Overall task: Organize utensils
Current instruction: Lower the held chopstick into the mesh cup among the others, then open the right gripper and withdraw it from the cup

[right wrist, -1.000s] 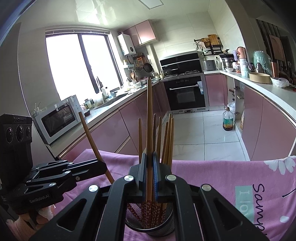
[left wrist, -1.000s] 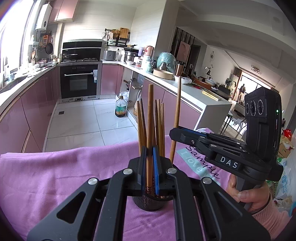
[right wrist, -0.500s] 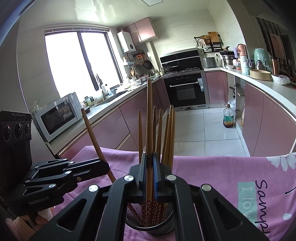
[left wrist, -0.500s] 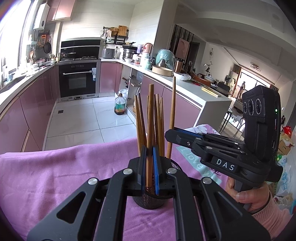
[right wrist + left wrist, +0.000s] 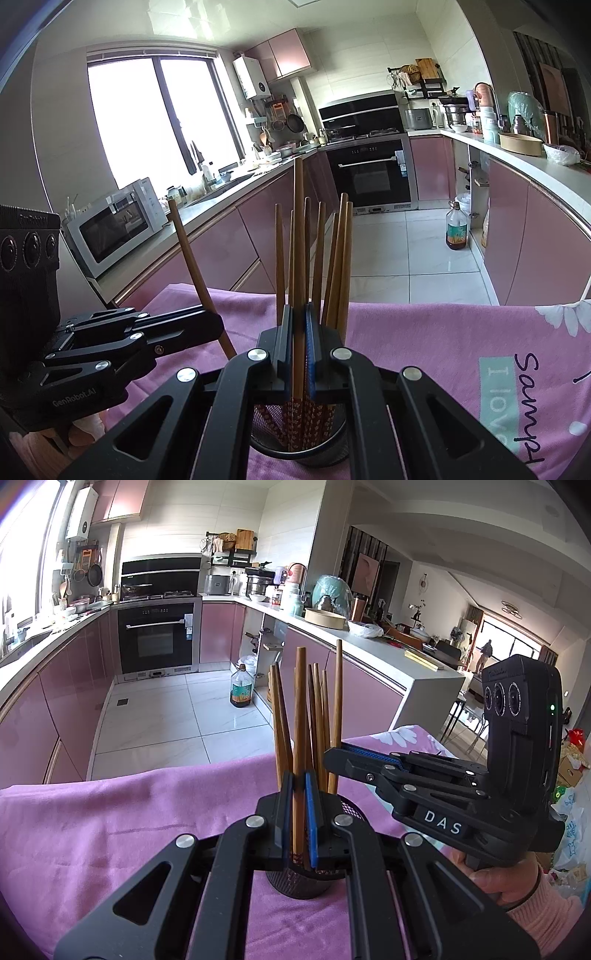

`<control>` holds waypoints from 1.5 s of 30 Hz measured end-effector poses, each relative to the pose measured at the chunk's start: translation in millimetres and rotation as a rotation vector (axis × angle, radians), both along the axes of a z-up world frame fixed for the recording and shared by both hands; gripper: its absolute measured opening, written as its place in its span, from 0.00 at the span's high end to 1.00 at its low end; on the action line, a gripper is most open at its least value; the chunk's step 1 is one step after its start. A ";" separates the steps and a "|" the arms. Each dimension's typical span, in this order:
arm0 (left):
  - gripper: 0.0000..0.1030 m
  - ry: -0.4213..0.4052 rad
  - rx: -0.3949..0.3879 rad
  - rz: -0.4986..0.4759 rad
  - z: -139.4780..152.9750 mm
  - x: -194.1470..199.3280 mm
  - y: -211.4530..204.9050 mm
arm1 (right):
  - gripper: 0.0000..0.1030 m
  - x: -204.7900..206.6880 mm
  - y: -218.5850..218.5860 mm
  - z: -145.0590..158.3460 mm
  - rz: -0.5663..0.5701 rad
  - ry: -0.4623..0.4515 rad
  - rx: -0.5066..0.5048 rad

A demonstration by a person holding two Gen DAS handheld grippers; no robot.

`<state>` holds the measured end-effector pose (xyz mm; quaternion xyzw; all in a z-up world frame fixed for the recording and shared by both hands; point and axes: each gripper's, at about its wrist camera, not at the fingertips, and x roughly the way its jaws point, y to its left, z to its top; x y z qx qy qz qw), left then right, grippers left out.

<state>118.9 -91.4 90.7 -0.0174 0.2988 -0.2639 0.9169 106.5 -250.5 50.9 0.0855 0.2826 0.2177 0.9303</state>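
A black mesh utensil cup (image 5: 297, 880) stands on the purple cloth (image 5: 110, 819) and holds several brown wooden chopsticks (image 5: 317, 716). My left gripper (image 5: 298, 812) is shut on one chopstick (image 5: 299, 738), held upright over the cup. My right gripper (image 5: 298, 347) is shut on another chopstick (image 5: 298, 240), whose patterned lower end is inside the cup (image 5: 299, 448). In the left wrist view the right gripper (image 5: 332, 755) comes in from the right. In the right wrist view the left gripper (image 5: 218, 325) holds its chopstick (image 5: 192, 266) tilted, left of the cup.
The cloth-covered table ends at its far edge (image 5: 184, 771), with tiled kitchen floor beyond. An oil bottle (image 5: 241, 688) stands on the floor. Pink cabinets and a worktop (image 5: 535, 173) run along both sides. A microwave (image 5: 114, 225) sits on the left counter.
Both grippers have lowered their chopsticks toward the cup. The right gripper has moved closer to the cup's centre in the left wrist view.
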 end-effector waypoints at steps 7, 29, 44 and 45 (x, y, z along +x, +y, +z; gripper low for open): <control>0.93 -0.001 0.005 0.006 -0.6 7.4 0.3 | 0.95 1.8 1.3 -2.7 0.005 0.007 -0.006; 0.92 0.030 0.034 0.035 -18.2 31.5 -8.3 | 0.95 11.4 4.0 -12.9 -0.005 0.044 -0.029; 0.90 0.053 0.045 0.044 -35.7 40.7 -7.4 | 0.94 11.7 6.3 -16.3 -0.019 0.041 -0.055; 0.89 0.053 0.046 0.044 -37.0 40.6 -7.0 | 0.94 10.9 6.5 -16.4 -0.021 0.040 -0.056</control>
